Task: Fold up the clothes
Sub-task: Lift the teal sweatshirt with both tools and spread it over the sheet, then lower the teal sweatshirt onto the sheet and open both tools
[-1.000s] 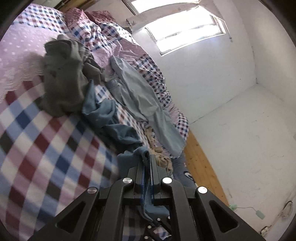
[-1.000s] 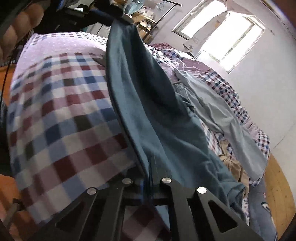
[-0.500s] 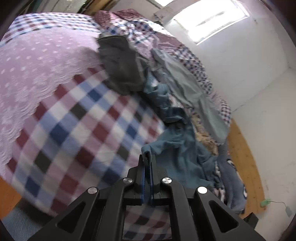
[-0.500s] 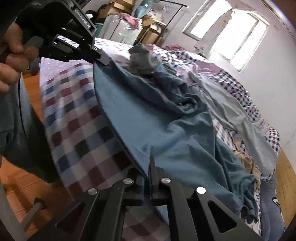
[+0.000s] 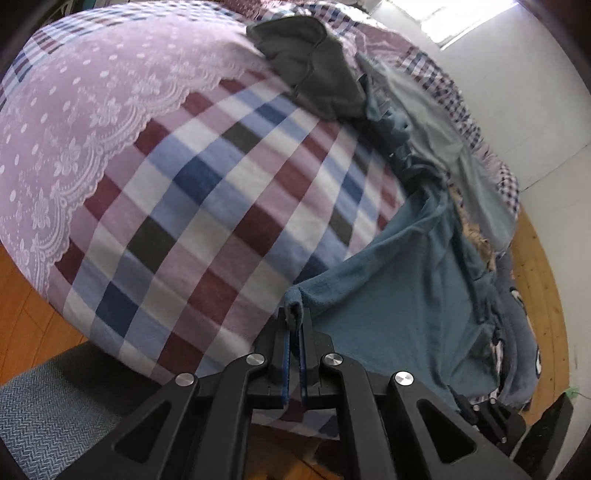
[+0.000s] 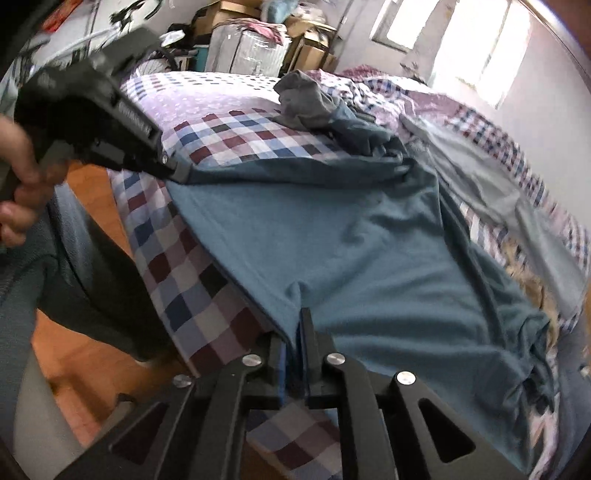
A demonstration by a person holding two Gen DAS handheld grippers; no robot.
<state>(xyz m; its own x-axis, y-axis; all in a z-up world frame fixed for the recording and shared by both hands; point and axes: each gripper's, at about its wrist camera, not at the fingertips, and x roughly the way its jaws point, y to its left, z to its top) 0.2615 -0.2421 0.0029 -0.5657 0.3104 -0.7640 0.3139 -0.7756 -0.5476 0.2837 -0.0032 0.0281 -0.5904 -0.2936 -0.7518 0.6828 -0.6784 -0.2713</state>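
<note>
A teal garment [image 6: 369, 251] lies spread over the checked bed cover [image 6: 236, 136], its hem stretched between both grippers. My right gripper [image 6: 295, 332] is shut on the hem near the bed's front edge. My left gripper [image 5: 294, 317] is shut on a bunched corner of the same teal garment [image 5: 399, 306]. In the right wrist view the left gripper [image 6: 173, 171] shows at the left, held by a hand [image 6: 18, 177]. The garment's far end is crumpled among other clothes.
A dark grey garment [image 5: 314, 62] lies bunched further up the bed; a pale blue-grey garment [image 5: 443, 136] and tan cloth [image 5: 476, 240] lie beside the teal one. A lilac lace-edged sheet [image 5: 74, 110] covers the left. Wooden floor [image 5: 535, 266] surrounds the bed. Boxes [image 6: 258, 33] stand beyond.
The teal garment has been drawn down from hanging and now lies flat across the bed. Both grippers pulled back toward the bed's front edge, hem taut between them.
</note>
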